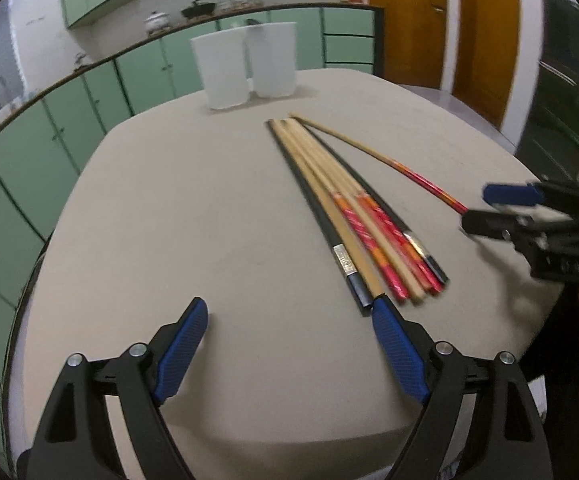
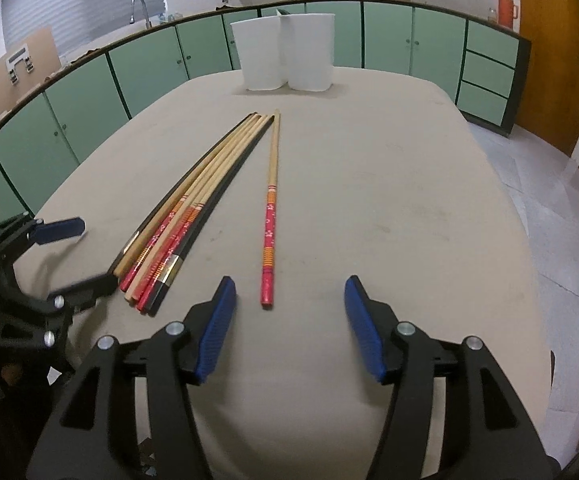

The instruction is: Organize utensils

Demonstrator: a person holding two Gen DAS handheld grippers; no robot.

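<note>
A beige counter (image 2: 389, 200) carries a bundle of chopsticks (image 2: 193, 204) lying side by side, their thin tips toward two white plastic containers (image 2: 285, 52) that stand touching each other at the far end. The bundle mixes plain wooden sticks, wooden sticks with red and orange patterned handles, and black ones with a silver band near the handle end. One more red-handled chopstick (image 2: 270, 220) lies by itself just to the right of the bundle, its tip close to the bundle's tips and its handle end angled away.

The left tool (image 1: 289, 312) hangs low over the near edge of the counter with its blue pads spread wide and nothing between them; in its own view the right-hand pad (image 1: 397, 348) sits right at the handle ends of the bundle, though whether it touches them cannot be told.

The right tool (image 2: 289, 292) is about half open, with nothing gripped. The handle end of the lone chopstick lies just ahead of the gap between its pads, nearer the left pad (image 2: 217, 332), clear of both.

Behind the counter runs a row of green cabinets (image 2: 149, 64) with pots on the worktop above, and an orange flask (image 2: 507, 4) stands near a wooden door (image 1: 481, 32).
</note>
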